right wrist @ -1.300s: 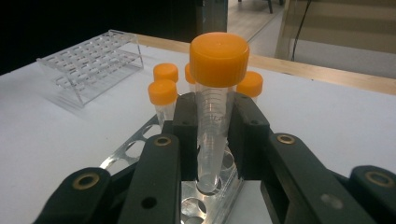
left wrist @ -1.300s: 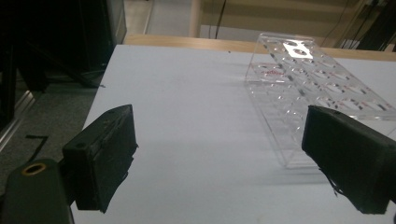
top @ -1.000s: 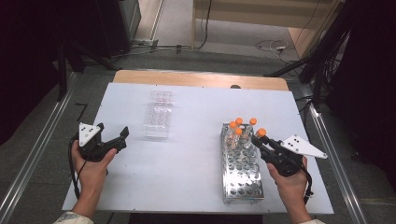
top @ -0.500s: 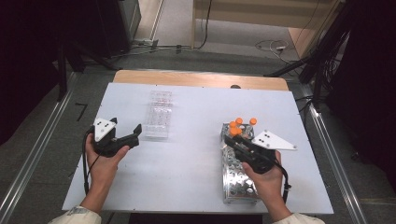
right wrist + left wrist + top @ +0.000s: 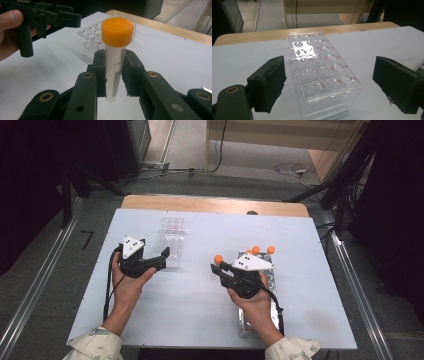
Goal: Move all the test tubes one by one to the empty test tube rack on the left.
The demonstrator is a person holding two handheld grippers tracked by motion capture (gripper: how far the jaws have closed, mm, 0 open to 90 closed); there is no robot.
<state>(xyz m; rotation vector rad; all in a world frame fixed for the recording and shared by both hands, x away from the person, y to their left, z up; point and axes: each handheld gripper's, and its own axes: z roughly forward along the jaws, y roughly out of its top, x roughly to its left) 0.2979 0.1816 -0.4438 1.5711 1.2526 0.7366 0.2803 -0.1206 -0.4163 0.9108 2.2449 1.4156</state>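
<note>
In the high view, the right hand-held gripper (image 5: 218, 268) carries a clear plastic tube with an orange screw cap (image 5: 218, 258) over the white tabletop (image 5: 200, 320), left of the metal tube rack (image 5: 270, 280). A second ago it was at that rack; both hands have since moved inward. The left hand-held gripper (image 5: 162, 257) sits just beside the clear acrylic rack (image 5: 172, 237).

In the left gripper view, its jaws stand wide apart before the acrylic rack (image 5: 322, 75).

In the right gripper view, the jaws are clamped on the upright tube (image 5: 115, 57).
</note>
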